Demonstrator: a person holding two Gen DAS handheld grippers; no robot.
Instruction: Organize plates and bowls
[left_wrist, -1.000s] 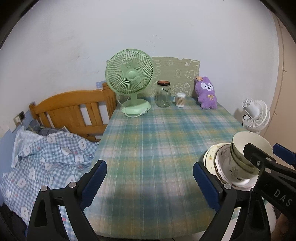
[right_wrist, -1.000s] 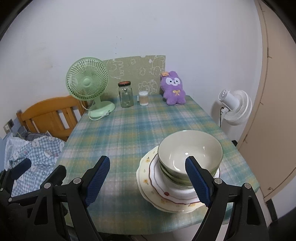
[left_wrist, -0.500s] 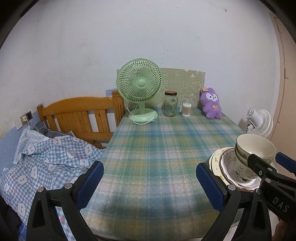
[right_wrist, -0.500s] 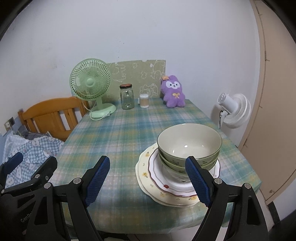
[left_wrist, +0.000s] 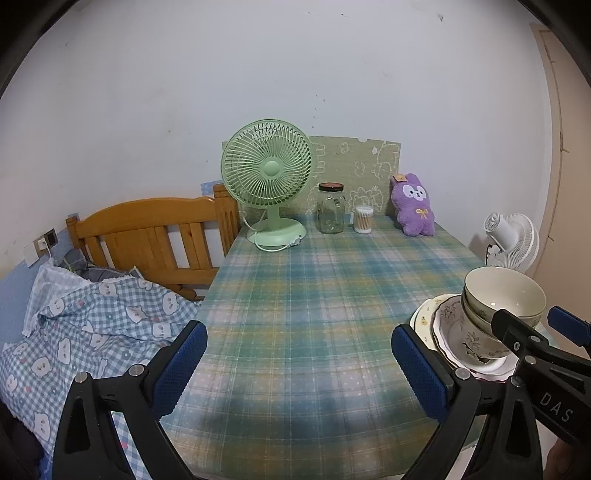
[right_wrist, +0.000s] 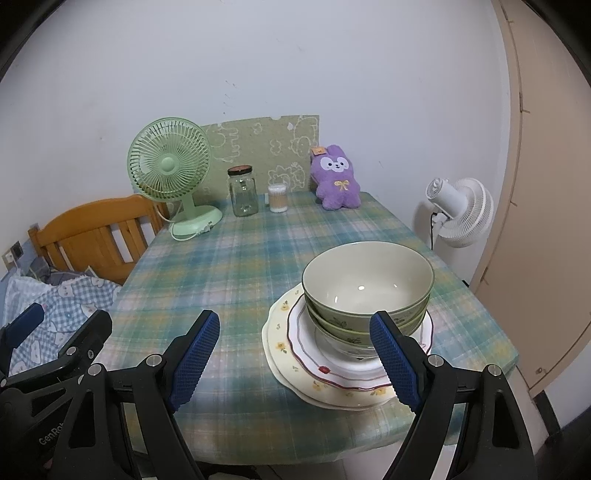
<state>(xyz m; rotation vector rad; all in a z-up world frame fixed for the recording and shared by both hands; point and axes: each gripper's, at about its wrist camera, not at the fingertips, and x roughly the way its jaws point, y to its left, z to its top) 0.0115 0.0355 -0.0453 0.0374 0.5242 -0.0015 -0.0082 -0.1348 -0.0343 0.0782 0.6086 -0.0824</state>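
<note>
Left tongs (left_wrist: 299, 354) just widened, right tongs (right_wrist: 295, 354) agape, both empty; glossy round bowls (right_wrist: 365, 291) stacked.

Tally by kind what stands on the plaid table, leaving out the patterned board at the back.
Bowls, nested: 3
Plates, stacked beneath: 2
Green desk fan: 1
Glass jar: 1
Cotton swab tub: 1
Purple plush toy: 1
Total: 9
</note>
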